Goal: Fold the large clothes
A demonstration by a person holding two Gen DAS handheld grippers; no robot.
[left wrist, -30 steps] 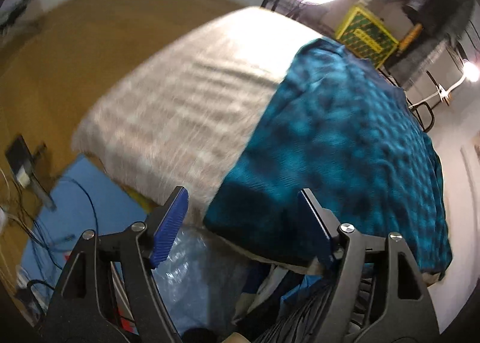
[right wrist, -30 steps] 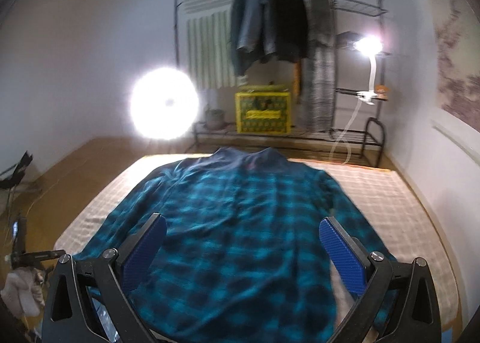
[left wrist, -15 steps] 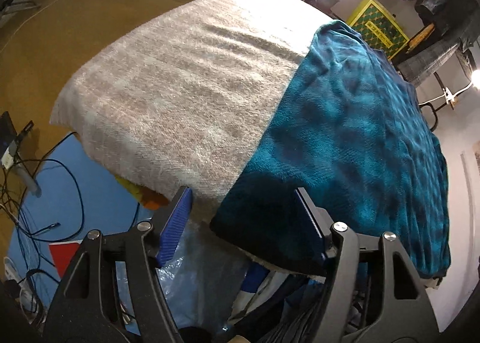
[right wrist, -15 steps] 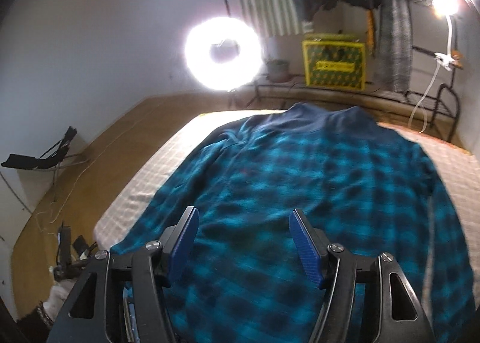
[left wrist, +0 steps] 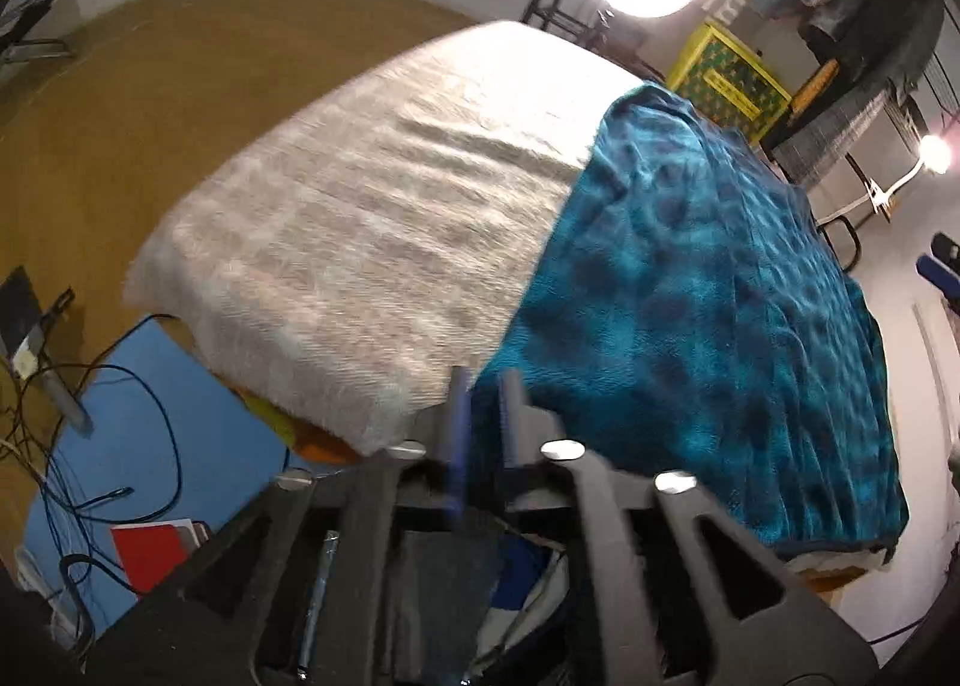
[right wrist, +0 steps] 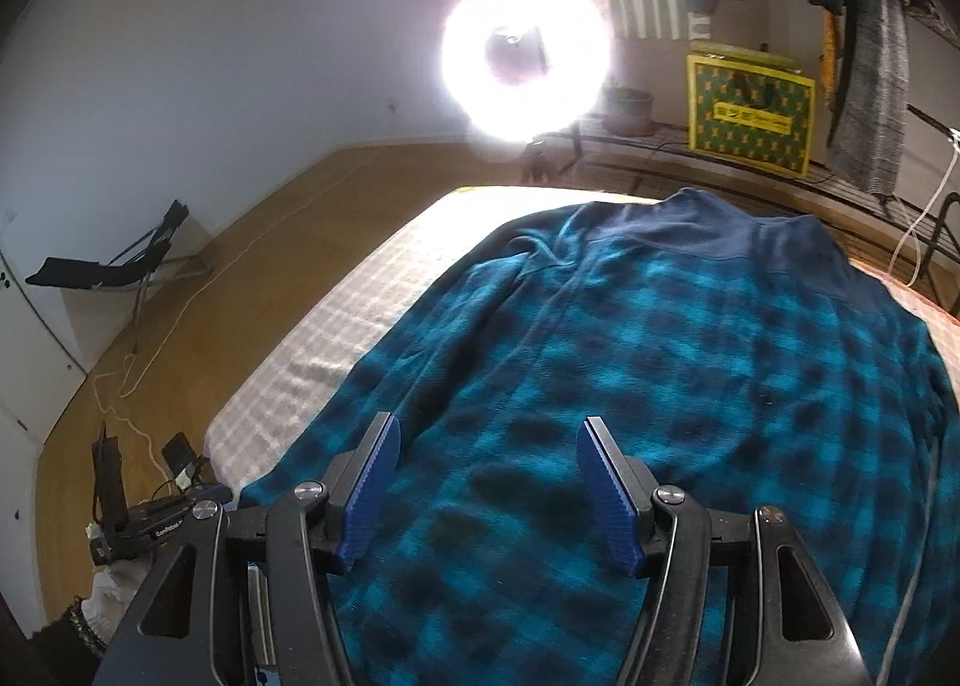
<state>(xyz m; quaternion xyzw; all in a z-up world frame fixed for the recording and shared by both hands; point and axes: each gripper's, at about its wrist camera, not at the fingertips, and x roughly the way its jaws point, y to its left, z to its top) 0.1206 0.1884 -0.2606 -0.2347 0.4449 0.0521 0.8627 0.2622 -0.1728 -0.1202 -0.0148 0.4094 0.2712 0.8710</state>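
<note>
teal-and-black plaid shirt [right wrist: 630,386] spread flat on the bed [left wrist: 372,242], dark collar at the shirt's far end, near hem at the bed's near edge; covers one side of the bed, pale woven cover bare on the other side of the shirt's long edge; left tool [left wrist: 483,416] at the shirt's near corner, jaws just closing, now nearly together with the corner's edge between the blue pads, looks pinched though blur hides actual pad contact; right tool [right wrist: 489,485] over the shirt's lower middle, jaws half spread, narrowed from wider a moment back, nothing gripped, pads [right wrist: 609,497] clear of the cloth; ring light [right wrist: 525,59] beyond the shirt's collar end; yellow crate [right wrist: 750,113] beside the ring light on a low rack, hanging clothes [right wrist: 870,44] above the crate; blue mat [left wrist: 174,422] with cables on the floor below the bed's near corner, away from the shirt; red folder [left wrist: 153,554] on that mat.
</note>
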